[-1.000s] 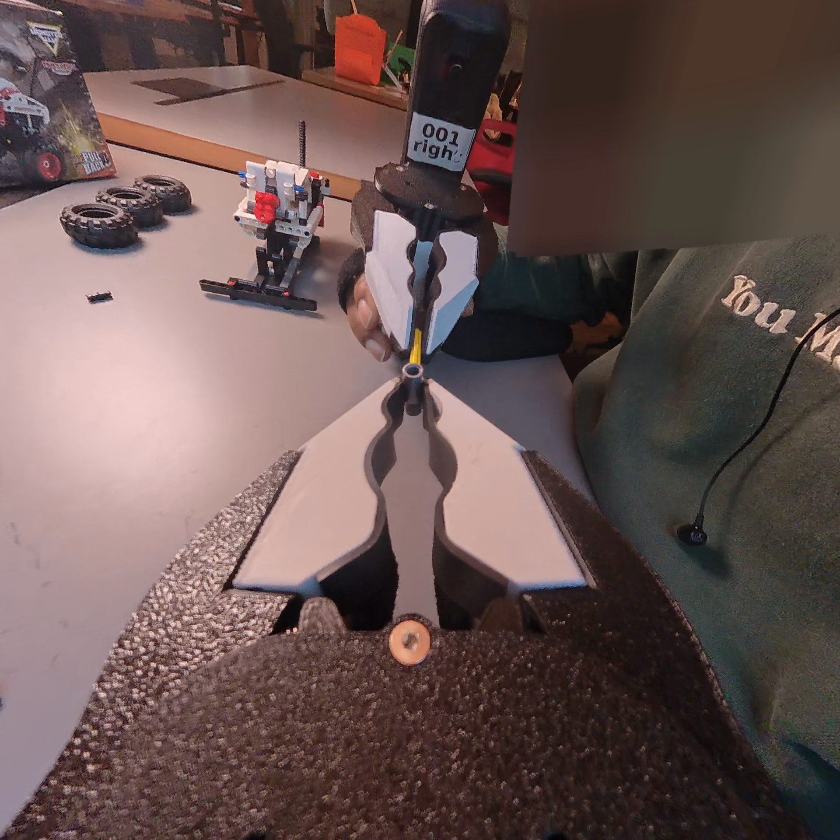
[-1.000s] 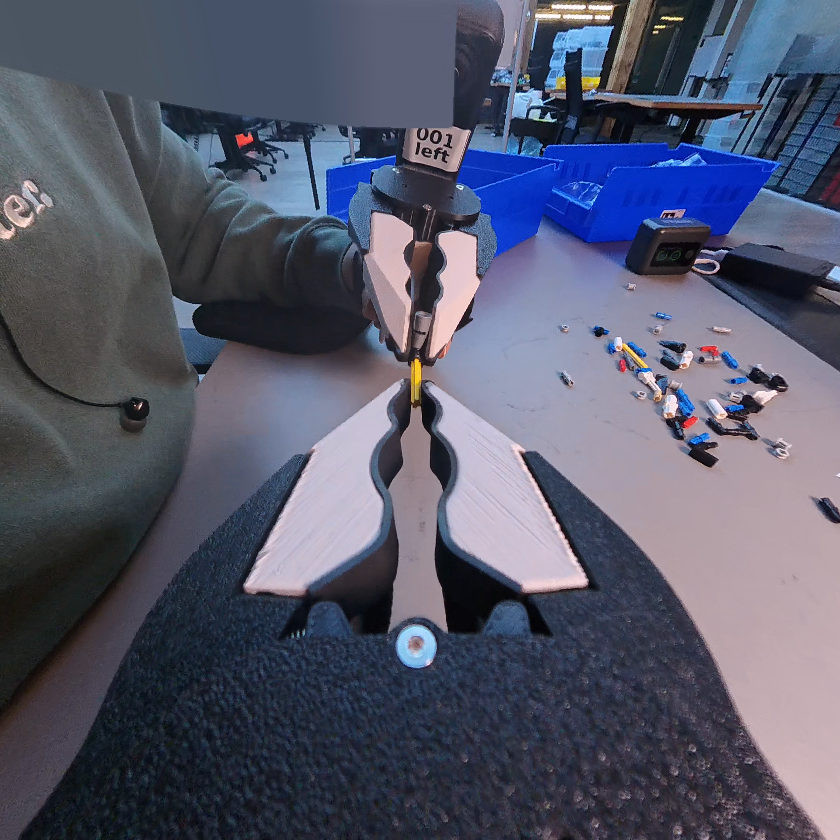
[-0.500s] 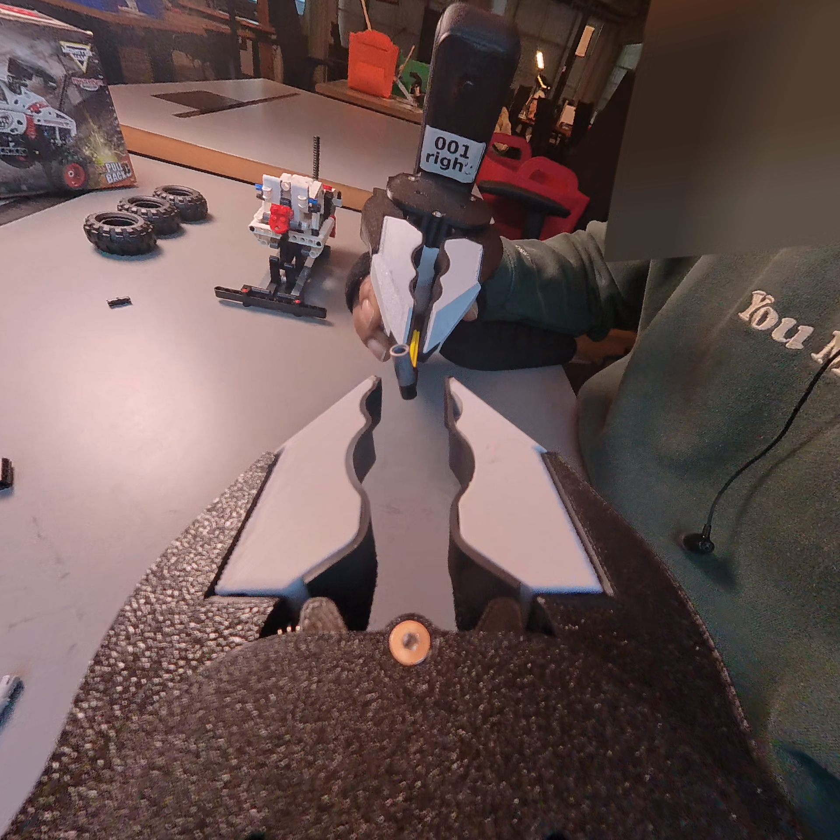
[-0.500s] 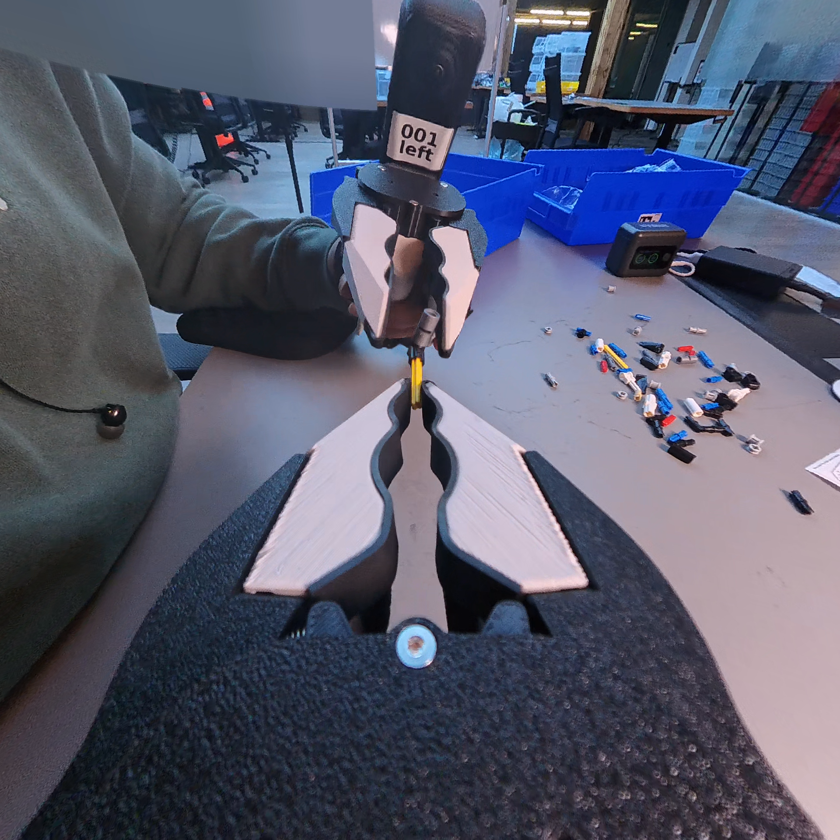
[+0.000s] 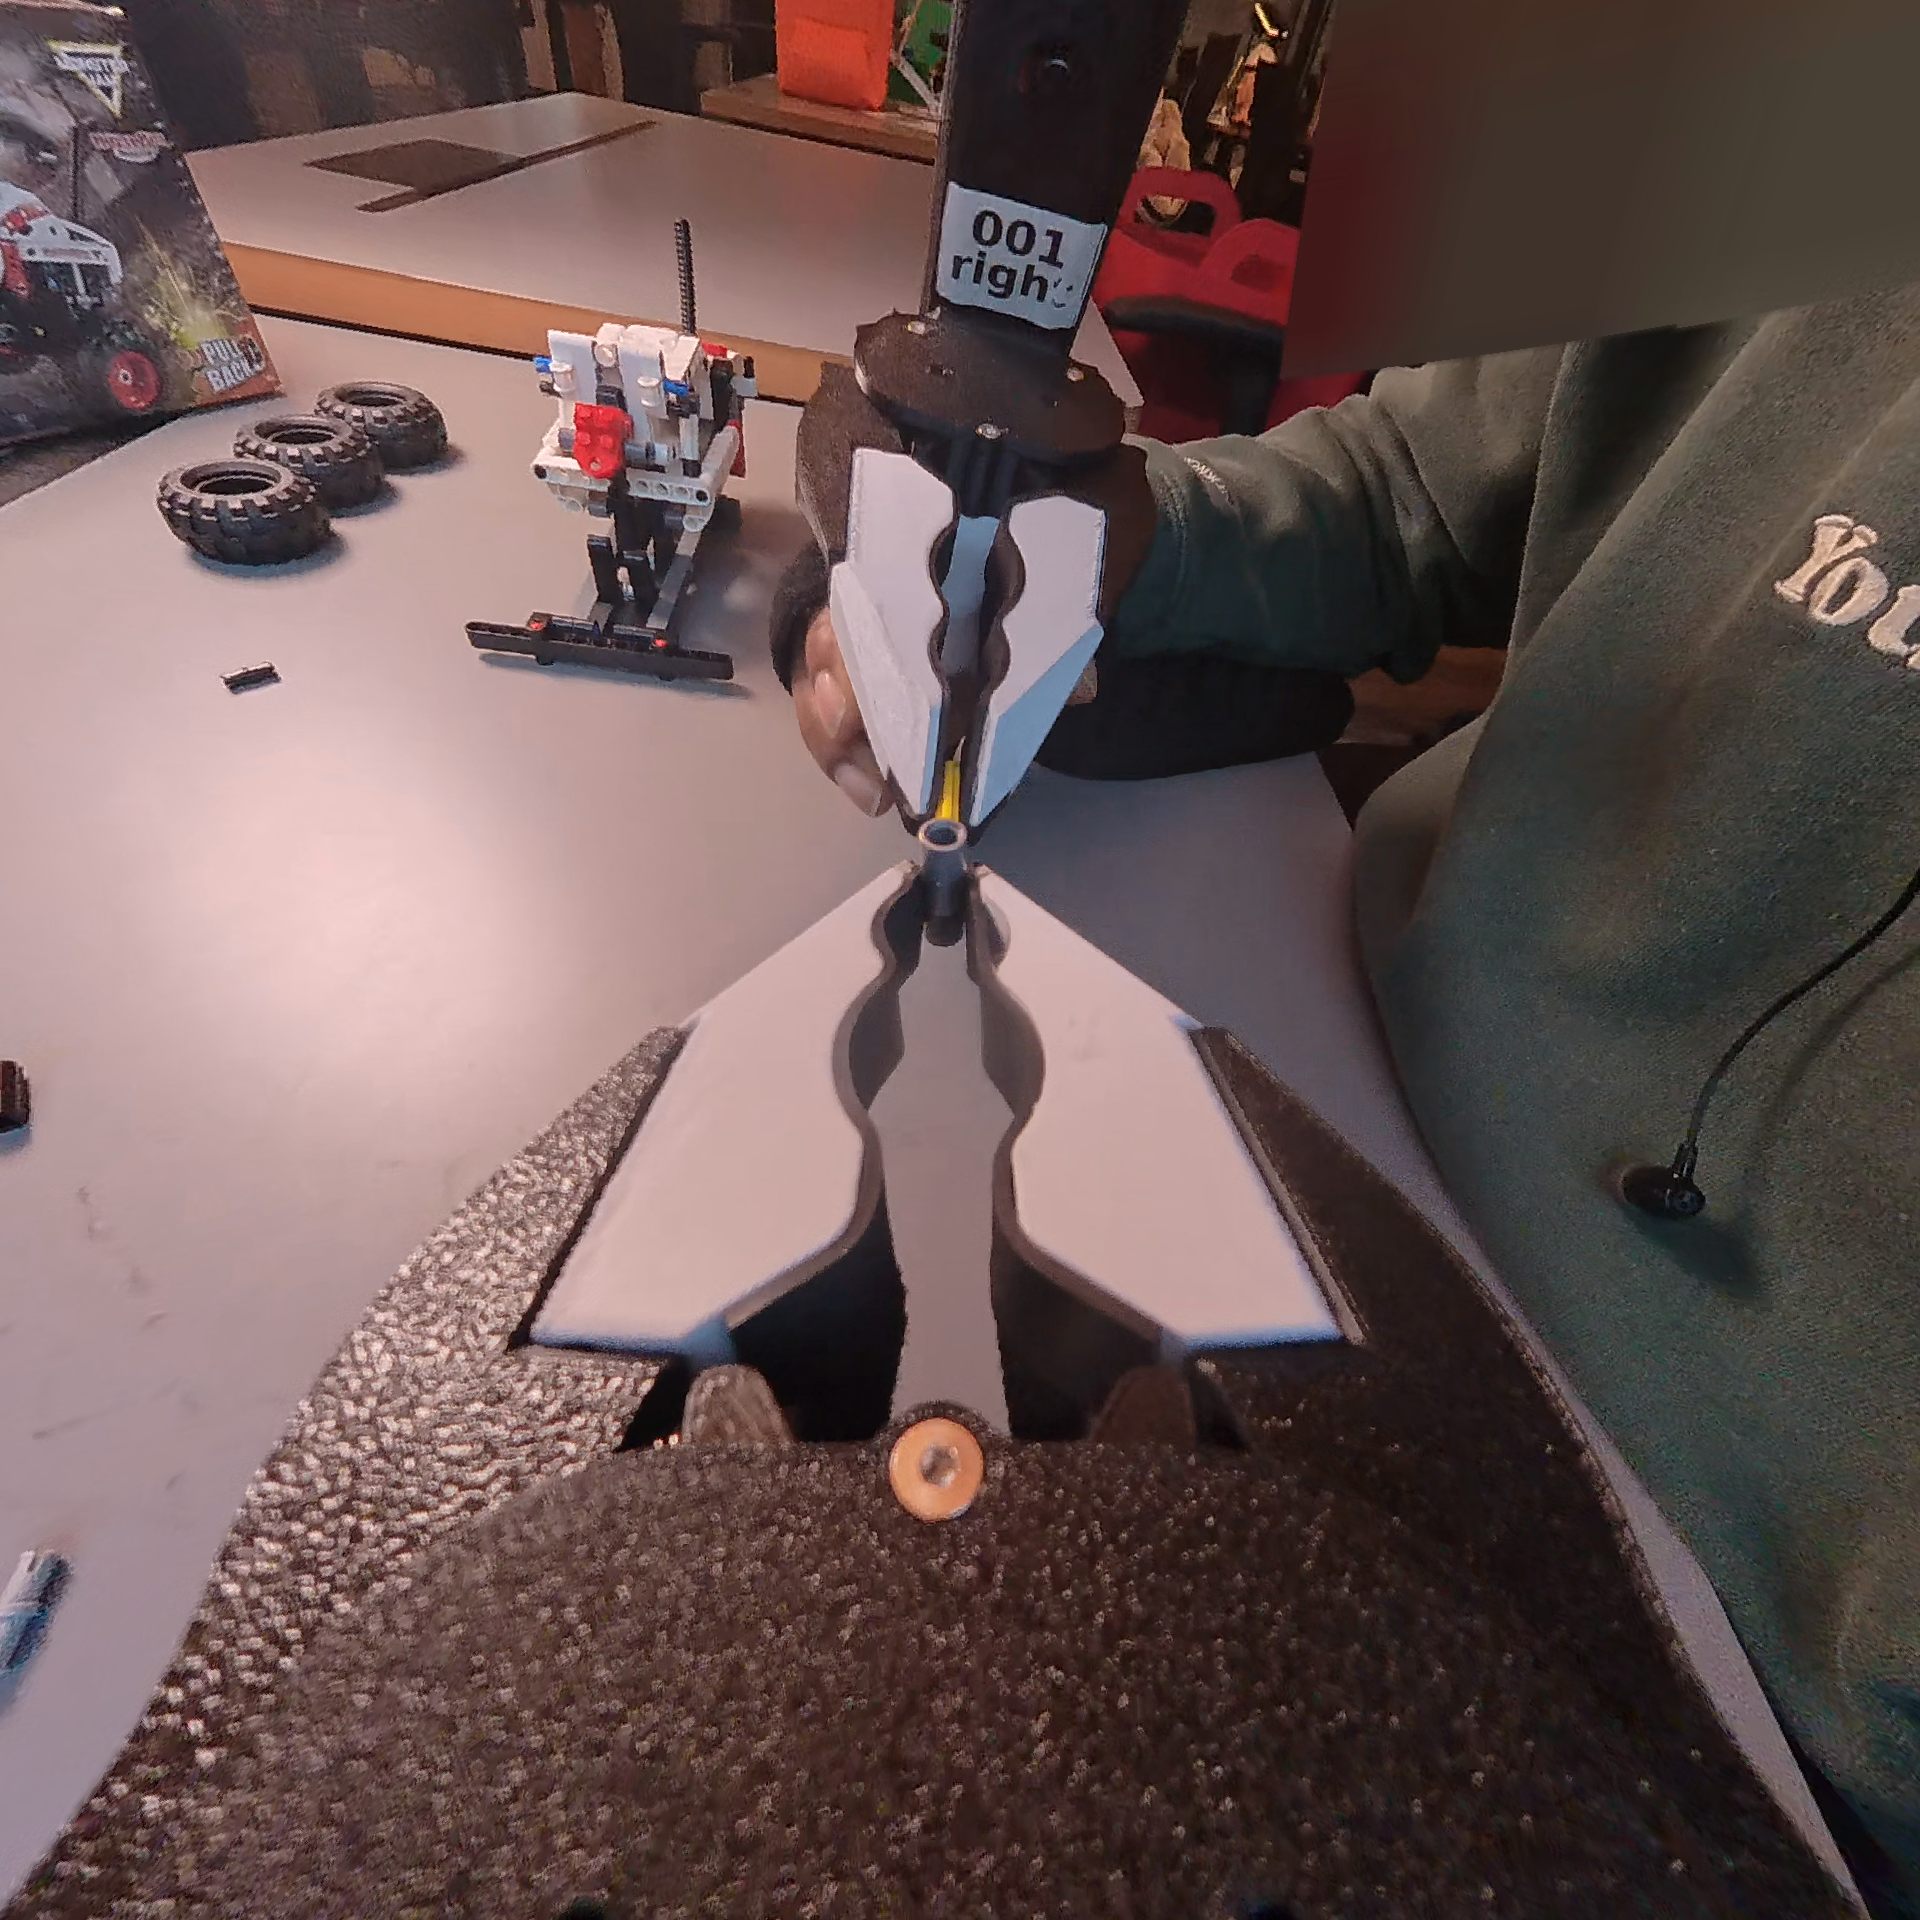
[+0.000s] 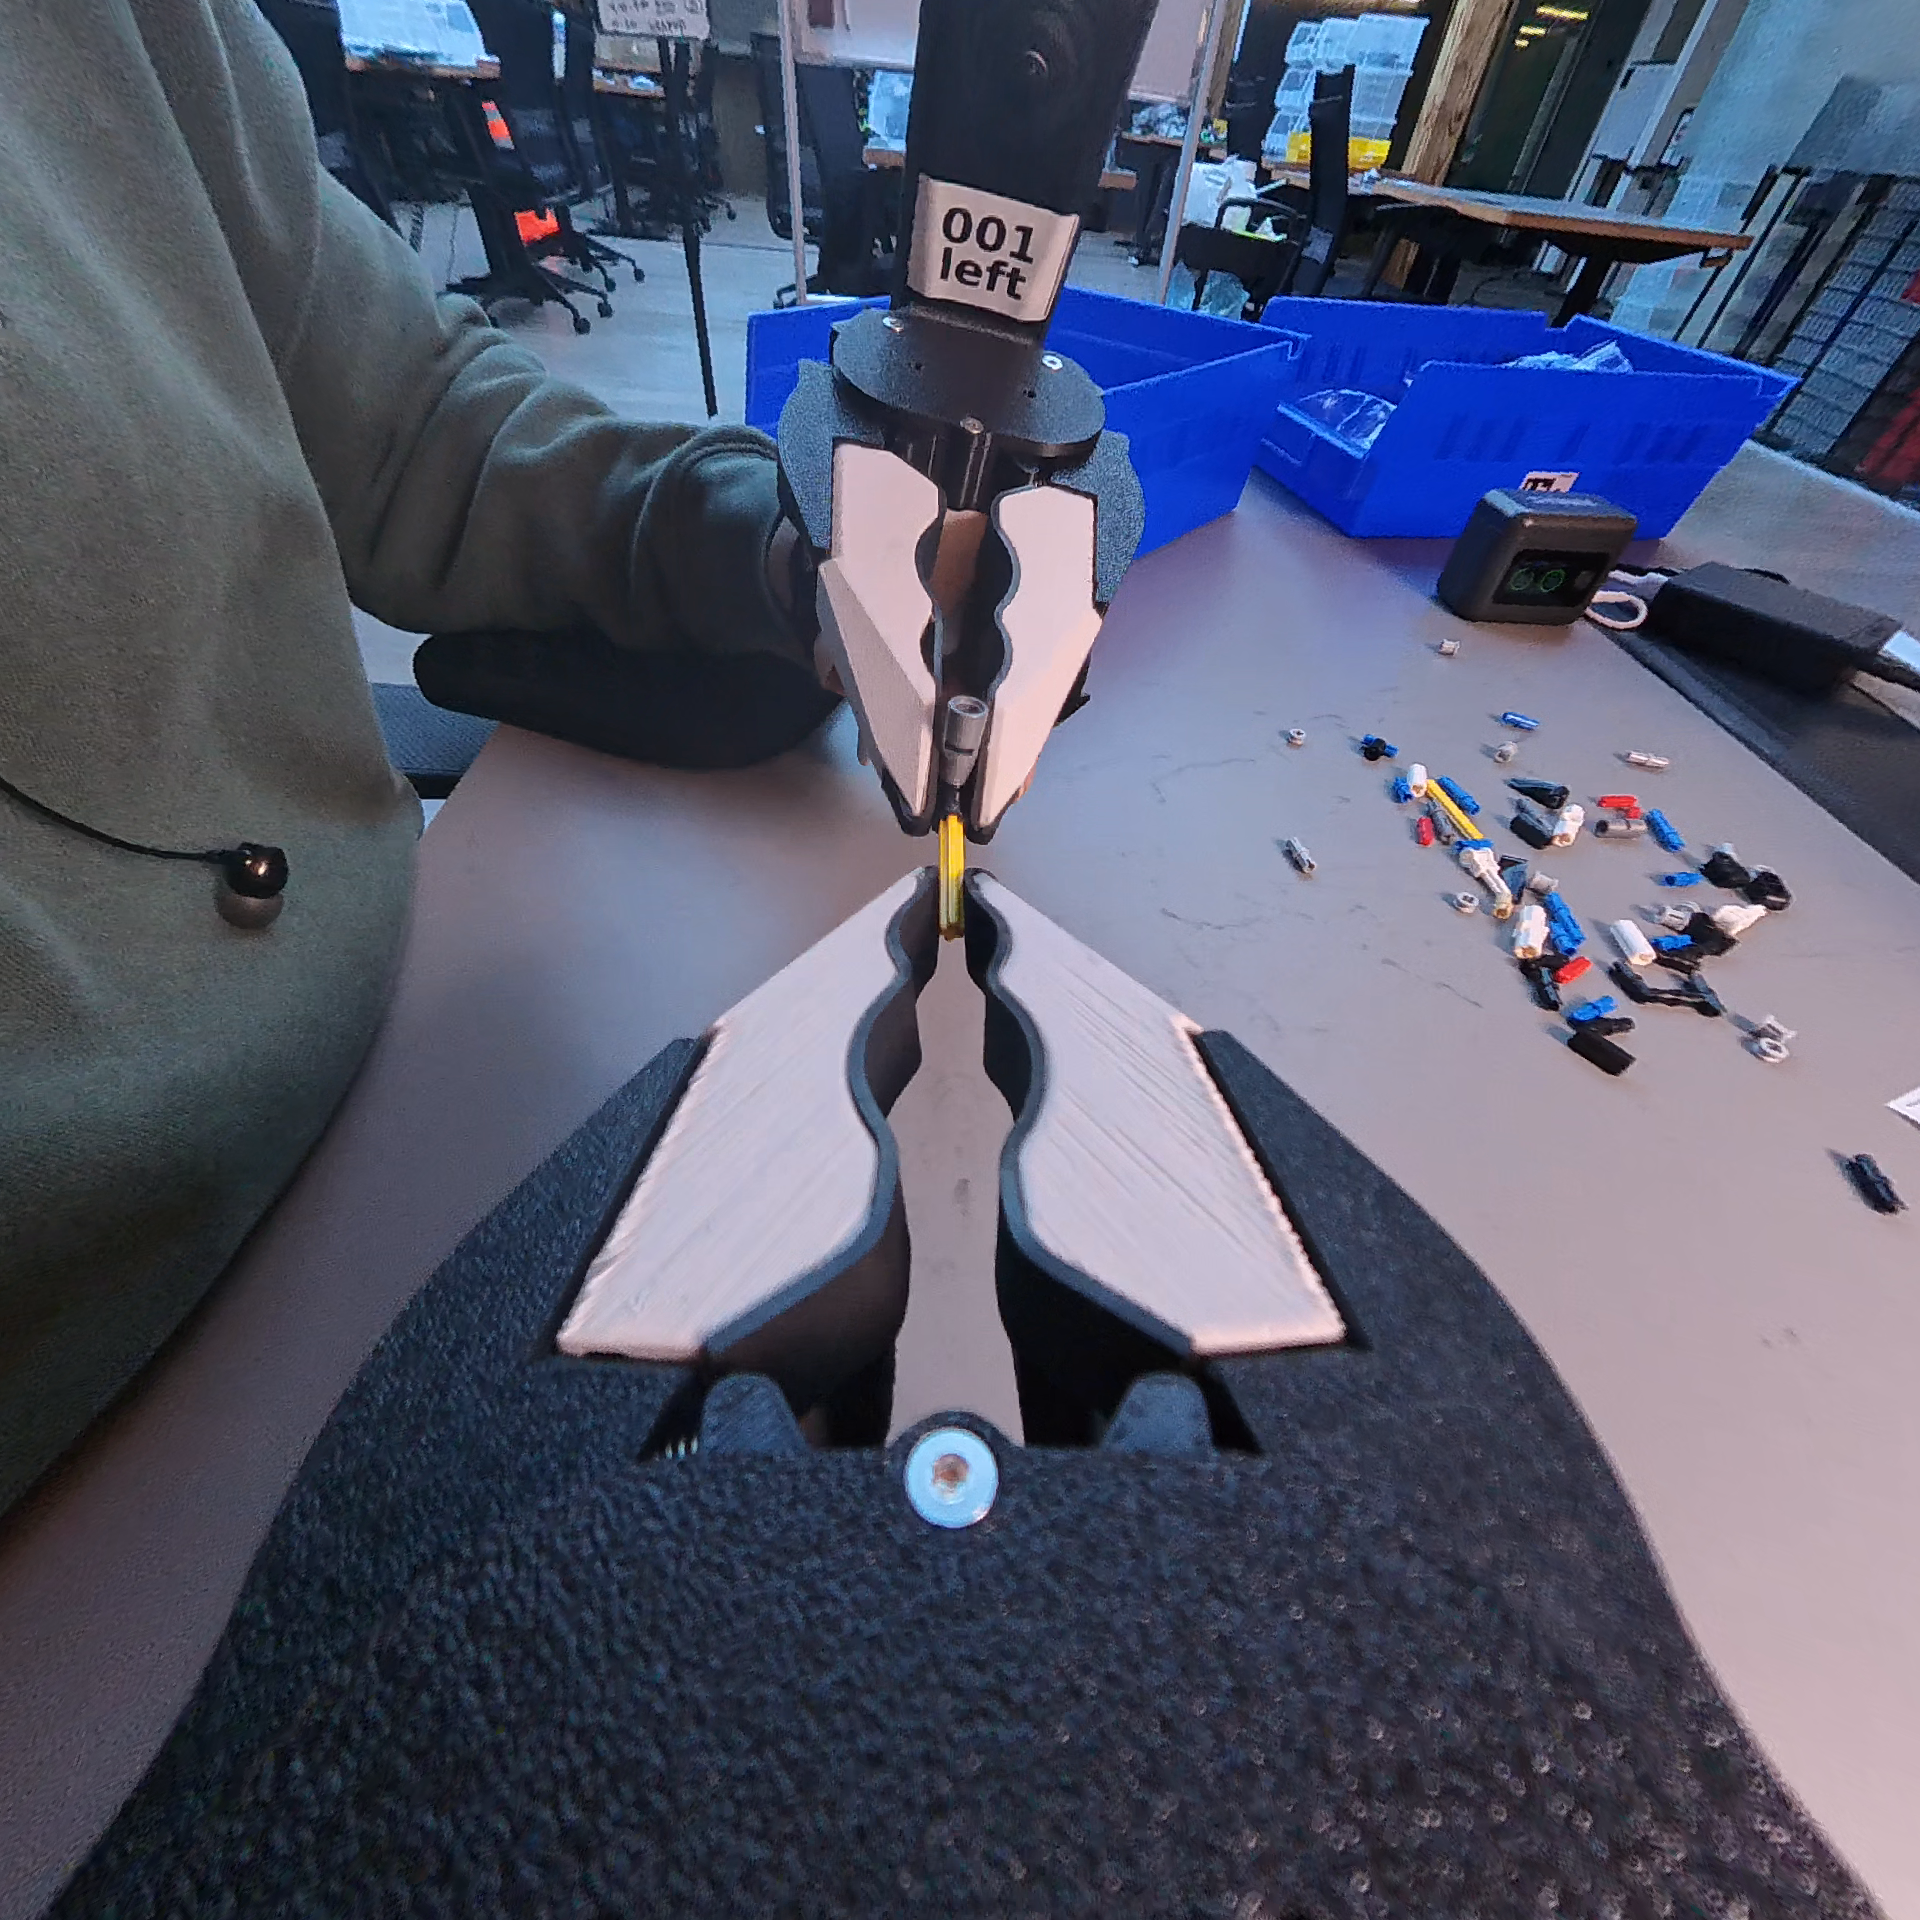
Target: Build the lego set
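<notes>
A: Left wrist view, item one: your left tongs (image 5: 943, 894), closed at the tips on a small grey connector sleeve (image 5: 943, 862), its open end facing your right tongs (image 5: 951, 800).

B: And the right tongs?

A: Right wrist view, item two: your right tongs (image 6: 950, 899), pinched tight on a thin yellow axle (image 6: 950, 878). The axle runs straight into the sleeve (image 6: 960, 740) held in your left tongs (image 6: 951, 800); both tongs meet tip to tip above the surface (image 6: 1299, 1195).

B: Where is the build itself?

A: Item three: the partly built white, black and red lego model (image 5: 629, 488) stands upright on the surface (image 5: 364, 883), left of your right tongs and well apart from them. Three black tyres (image 5: 301, 468) lie in a row farther left, beside the set box (image 5: 94, 218).

B: Loose stock?

A: Item four: scattered small lego pieces (image 6: 1558, 894), blue, black, white and red, on the surface to your right. Behind them, two blue bins (image 6: 1507, 436) and a small black device (image 6: 1536, 556).
</notes>
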Available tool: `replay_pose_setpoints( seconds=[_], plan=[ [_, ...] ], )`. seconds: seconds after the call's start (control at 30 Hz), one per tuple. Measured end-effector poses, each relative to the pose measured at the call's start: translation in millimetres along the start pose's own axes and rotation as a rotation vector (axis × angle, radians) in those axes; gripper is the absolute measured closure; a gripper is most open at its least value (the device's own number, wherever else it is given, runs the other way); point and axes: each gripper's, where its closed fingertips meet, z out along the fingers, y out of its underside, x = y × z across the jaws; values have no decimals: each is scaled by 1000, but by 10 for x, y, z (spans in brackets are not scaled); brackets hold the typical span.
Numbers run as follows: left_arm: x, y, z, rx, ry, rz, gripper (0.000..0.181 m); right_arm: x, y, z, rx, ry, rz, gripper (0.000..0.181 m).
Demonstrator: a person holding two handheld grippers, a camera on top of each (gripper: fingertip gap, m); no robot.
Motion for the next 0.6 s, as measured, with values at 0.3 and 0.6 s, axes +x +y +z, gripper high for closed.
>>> replay_pose_setpoints(
  seconds=[0.3,0.6],
  plan=[
    [-70,79,10,-27,-26,15,173,45,65,16,-39,42,-76,178],
    [-71,121,25,-59,-61,70,164,75,116,18,-72,83,-157,177]
  ],
)
